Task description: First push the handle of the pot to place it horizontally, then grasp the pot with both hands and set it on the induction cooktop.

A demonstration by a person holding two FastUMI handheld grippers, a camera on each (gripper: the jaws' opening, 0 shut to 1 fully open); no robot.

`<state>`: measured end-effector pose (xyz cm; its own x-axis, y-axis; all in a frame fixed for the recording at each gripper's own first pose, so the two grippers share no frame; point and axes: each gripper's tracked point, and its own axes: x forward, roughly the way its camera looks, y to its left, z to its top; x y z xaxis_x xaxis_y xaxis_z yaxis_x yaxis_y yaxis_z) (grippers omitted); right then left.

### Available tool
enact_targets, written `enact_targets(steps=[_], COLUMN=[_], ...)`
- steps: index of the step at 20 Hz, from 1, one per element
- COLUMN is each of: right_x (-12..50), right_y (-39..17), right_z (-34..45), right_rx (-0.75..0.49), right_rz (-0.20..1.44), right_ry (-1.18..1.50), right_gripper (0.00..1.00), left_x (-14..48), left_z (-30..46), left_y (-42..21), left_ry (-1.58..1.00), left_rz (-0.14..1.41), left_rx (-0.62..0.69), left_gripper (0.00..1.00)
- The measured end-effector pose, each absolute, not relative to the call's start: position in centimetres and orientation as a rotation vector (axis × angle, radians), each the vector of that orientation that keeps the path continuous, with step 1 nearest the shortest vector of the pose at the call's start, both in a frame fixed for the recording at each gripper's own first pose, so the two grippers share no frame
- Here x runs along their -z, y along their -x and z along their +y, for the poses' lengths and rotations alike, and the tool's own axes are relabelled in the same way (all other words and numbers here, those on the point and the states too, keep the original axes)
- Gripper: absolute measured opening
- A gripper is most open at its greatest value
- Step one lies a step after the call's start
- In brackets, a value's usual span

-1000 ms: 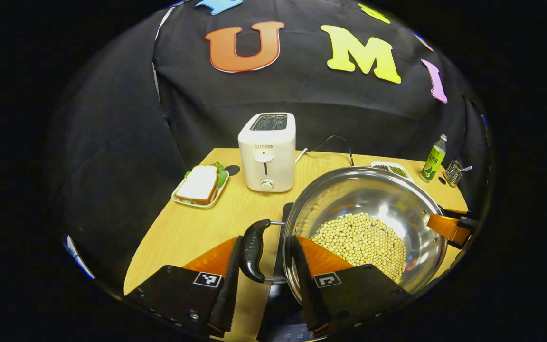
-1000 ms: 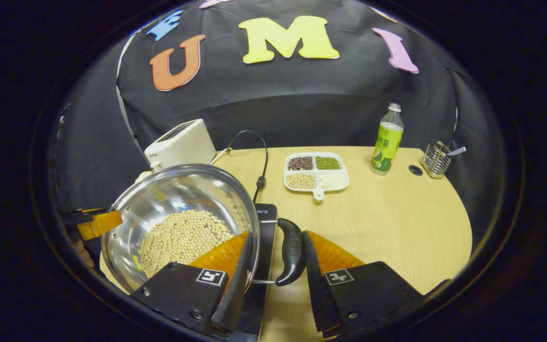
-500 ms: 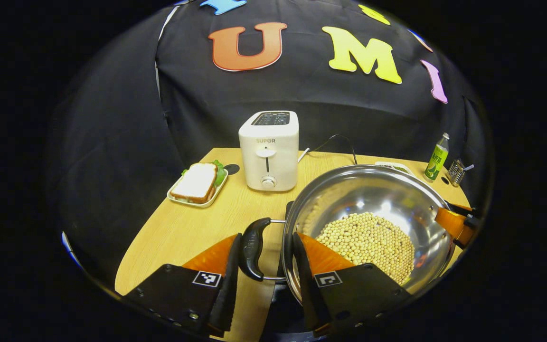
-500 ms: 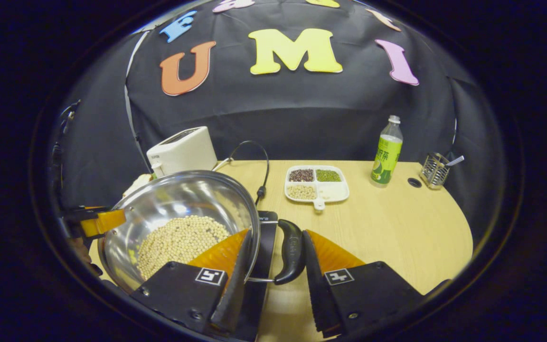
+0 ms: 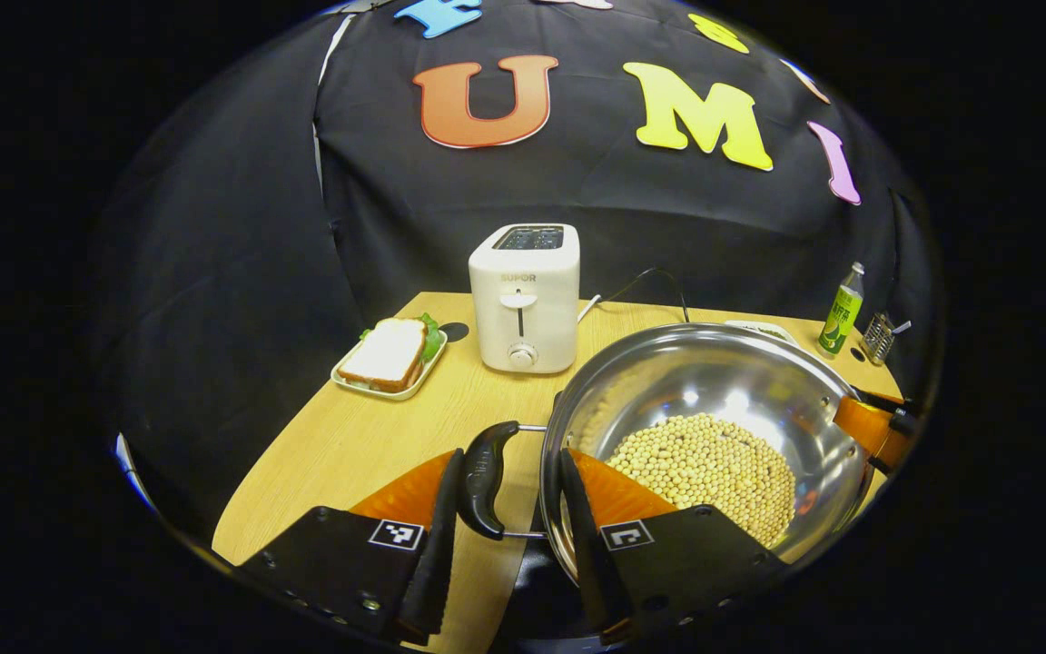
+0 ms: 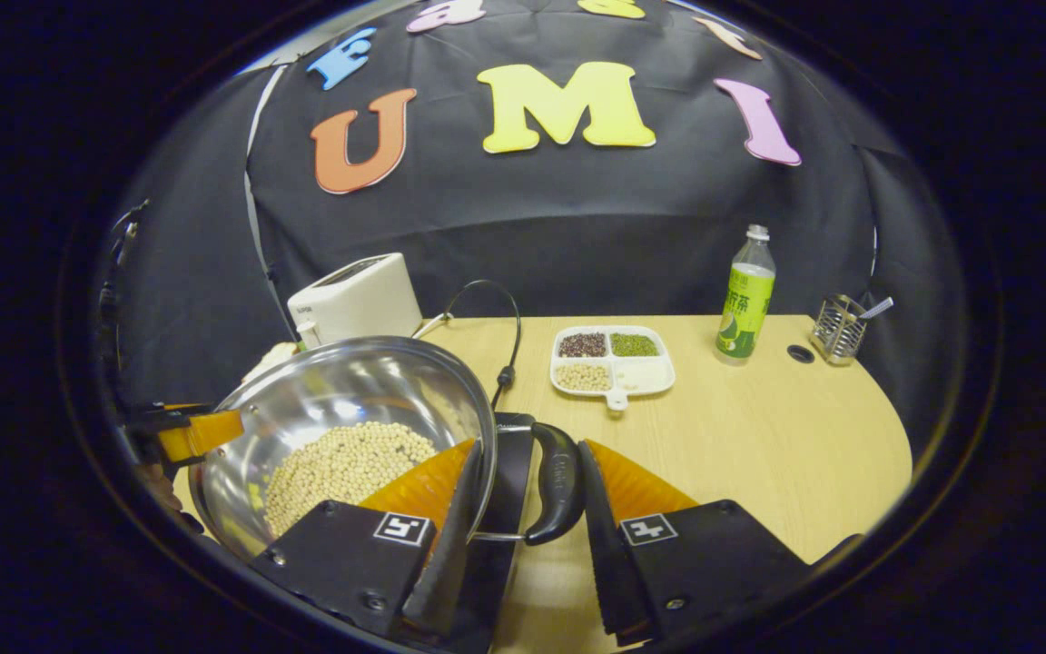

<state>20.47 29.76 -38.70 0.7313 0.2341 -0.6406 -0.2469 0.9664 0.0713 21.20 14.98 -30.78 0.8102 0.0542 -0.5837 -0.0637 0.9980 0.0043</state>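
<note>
While two grippers flank it, one steel pot sits over the black cooktop at the near edge of the wooden table. It is round, shiny and shallow, with a heap of small pale beans in its bottom and two curved black side handles, both lying level.

From the left gripper view, the left gripper has its fingers apart around the left handle; one finger stands outside the handle and the other reaches over the rim into the pot, with gaps showing on both sides. From the right gripper view, the right gripper stands the same way around the right handle, fingers apart; the outer finger is just beside the handle, and I cannot tell if it touches.

Farther back stand one white boxy toaster, one sandwich on a small tray, one white divided dish with four compartments of grains, one green-labelled bottle and one wire holder.
</note>
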Motion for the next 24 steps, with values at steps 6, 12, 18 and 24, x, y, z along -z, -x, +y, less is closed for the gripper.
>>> enact_targets(steps=[6,12,18,24], right_x=[37.9,34.1,31.0,28.9], right_y=[-20.3,-18.4,-14.3,-11.0], right_z=[29.5,29.5,27.4,23.9], right_rx=[-0.247,-0.32,-0.347,-0.348], right_rz=[0.674,0.593,0.499,0.455], right_ry=[0.007,0.001,0.017,-0.009], right_gripper=[0.66,0.81,0.94,0.96], left_x=[28.9,25.6,22.4,17.9], left_z=[15.6,17.0,17.3,15.5], left_y=[-21.3,-19.4,-15.6,-12.1], left_ry=[0.122,0.098,0.041,0.049], left_rz=[0.544,0.44,0.348,0.228], left_rx=[-0.032,-0.068,-0.123,-0.106], left_gripper=[0.61,0.83,0.96,0.96])
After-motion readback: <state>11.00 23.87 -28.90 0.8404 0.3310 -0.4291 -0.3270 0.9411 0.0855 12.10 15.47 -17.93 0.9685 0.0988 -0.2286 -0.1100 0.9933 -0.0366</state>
